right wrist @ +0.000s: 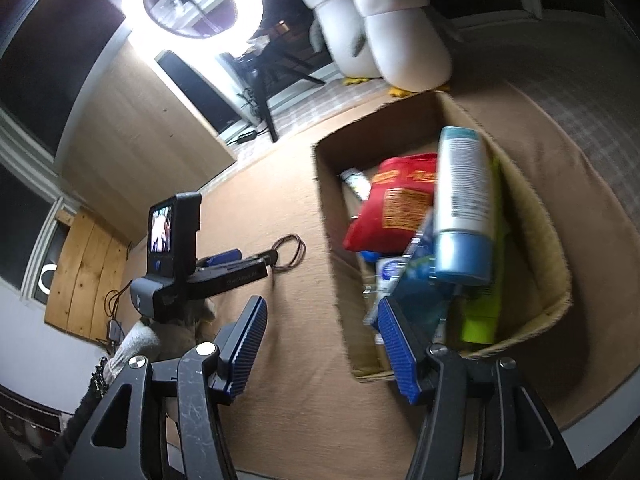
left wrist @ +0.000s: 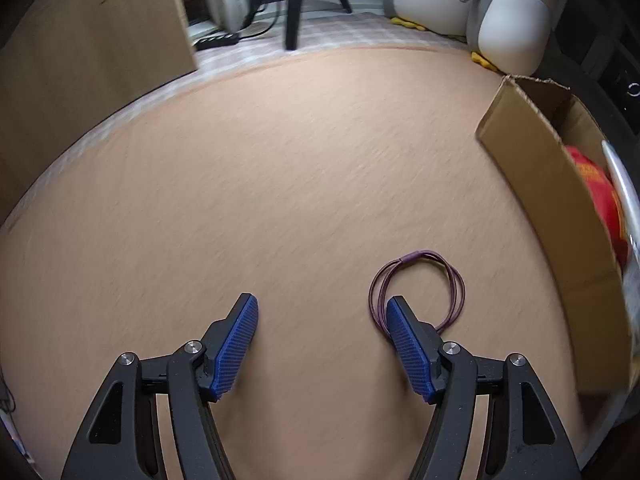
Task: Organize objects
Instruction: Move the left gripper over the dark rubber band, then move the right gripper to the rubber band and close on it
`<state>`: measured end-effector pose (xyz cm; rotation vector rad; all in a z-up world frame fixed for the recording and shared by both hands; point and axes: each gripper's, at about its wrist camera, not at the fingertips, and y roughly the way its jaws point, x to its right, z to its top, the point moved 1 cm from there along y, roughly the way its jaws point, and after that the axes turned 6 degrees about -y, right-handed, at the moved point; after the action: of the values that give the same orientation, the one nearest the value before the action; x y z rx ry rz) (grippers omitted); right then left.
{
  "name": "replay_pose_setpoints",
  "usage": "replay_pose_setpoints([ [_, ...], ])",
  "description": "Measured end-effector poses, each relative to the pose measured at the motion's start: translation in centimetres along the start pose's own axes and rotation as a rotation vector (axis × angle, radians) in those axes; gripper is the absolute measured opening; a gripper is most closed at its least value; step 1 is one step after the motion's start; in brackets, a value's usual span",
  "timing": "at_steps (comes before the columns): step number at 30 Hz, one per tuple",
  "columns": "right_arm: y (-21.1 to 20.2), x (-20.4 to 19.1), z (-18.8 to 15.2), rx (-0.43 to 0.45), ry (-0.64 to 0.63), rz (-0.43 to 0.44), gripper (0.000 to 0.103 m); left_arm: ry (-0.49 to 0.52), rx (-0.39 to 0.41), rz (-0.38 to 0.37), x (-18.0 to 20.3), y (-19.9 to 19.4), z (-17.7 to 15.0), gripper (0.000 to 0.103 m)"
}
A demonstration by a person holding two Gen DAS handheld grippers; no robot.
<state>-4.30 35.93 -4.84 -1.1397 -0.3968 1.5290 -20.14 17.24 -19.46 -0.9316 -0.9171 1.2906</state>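
A purple hair tie lies as a loop on the tan mat. My left gripper points down at the mat, open with only bare mat between its blue pads; its right finger overlaps the loop's near-left edge. To the right stands an open cardboard box holding a red bag. In the right wrist view my right gripper hangs open and empty by the near-left corner of the box. That box holds the red bag, a blue-capped bottle and a green item. The left gripper reaches the hair tie.
Two plush penguins sit behind the mat's far edge, near the box. A tripod leg and a lit ring light stand at the back. A wooden panel rises on the far left. A sleeve shows behind the left gripper.
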Motion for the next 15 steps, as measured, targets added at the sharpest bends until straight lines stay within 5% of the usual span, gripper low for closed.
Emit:
replay_pose_setpoints([
  [15,5.8,-9.3,-2.0,-0.092,-0.189,0.051,0.054,-0.13,0.021,0.019,-10.4,-3.8,-8.7,0.072],
])
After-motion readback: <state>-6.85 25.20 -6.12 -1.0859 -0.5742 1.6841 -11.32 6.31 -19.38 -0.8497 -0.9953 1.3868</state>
